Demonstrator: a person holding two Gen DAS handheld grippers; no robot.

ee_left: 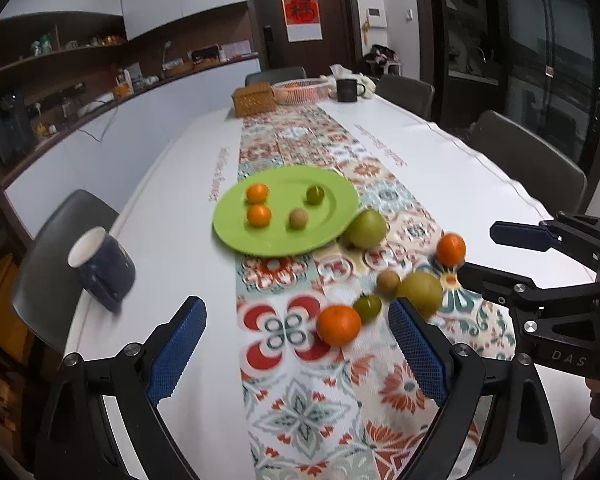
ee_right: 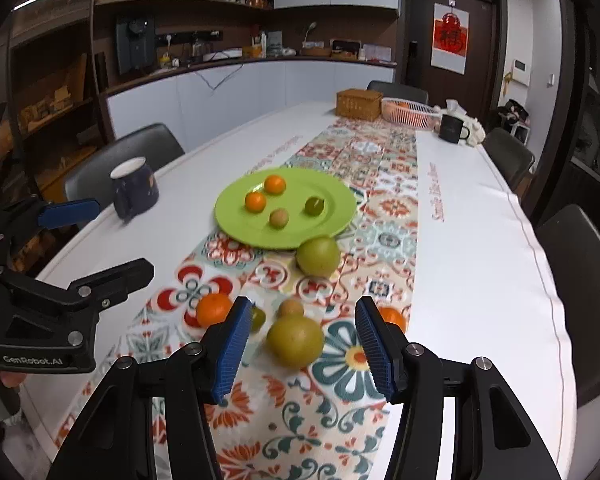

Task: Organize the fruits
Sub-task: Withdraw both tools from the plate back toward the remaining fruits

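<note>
Four fruits on plate: two small oranges (ee_left: pixel 257 193), one small green fruit (ee_left: pixel 315 194) and one small brown fruit (ee_left: pixel 298 218) lay on the green plate (ee_left: pixel 260 244).
Plate position: it rested on the patterned table runner (ee_left: pixel 300 400), about mid-table.
Loose fruits: six lay on the runner off the plate.
Large green fruit, far: this pear-like fruit (ee_right: pixel 318 257) sat just beside the plate's near rim.
Large green fruit, near: a second one (ee_right: pixel 295 341) lay between the right gripper's blue pads, not touched by either.
Small brown fruit, loose: it (ee_right: pixel 291 309) sat just behind that near green fruit.
Orange, left of cluster: it (ee_left: pixel 338 325) lay between the left gripper's fingers in view, nearer the right-hand one, untouched.
Small dark green fruit: it (ee_left: pixel 367 307) sat just beside that orange.
Orange, right of cluster: it (ee_left: pixel 451 249) lay at the runner's edge, partly hidden behind a finger in the right wrist view.
Left gripper (ee_left: pixel 296 346): jaws wide apart, holding nothing, above the runner.
Right gripper (ee_right: pixel 300 346): jaws parted to a middling gap, empty, framing the near green fruit.
Blue mug (ee_left: pixel 102 268): it stood on the white tablecloth (ee_left: pixel 172 248), left of the plate.
Far end: a woven box (ee_left: pixel 253 99), a pink basket (ee_left: pixel 300 90) and a black mug (ee_left: pixel 348 90) stood together.
</note>
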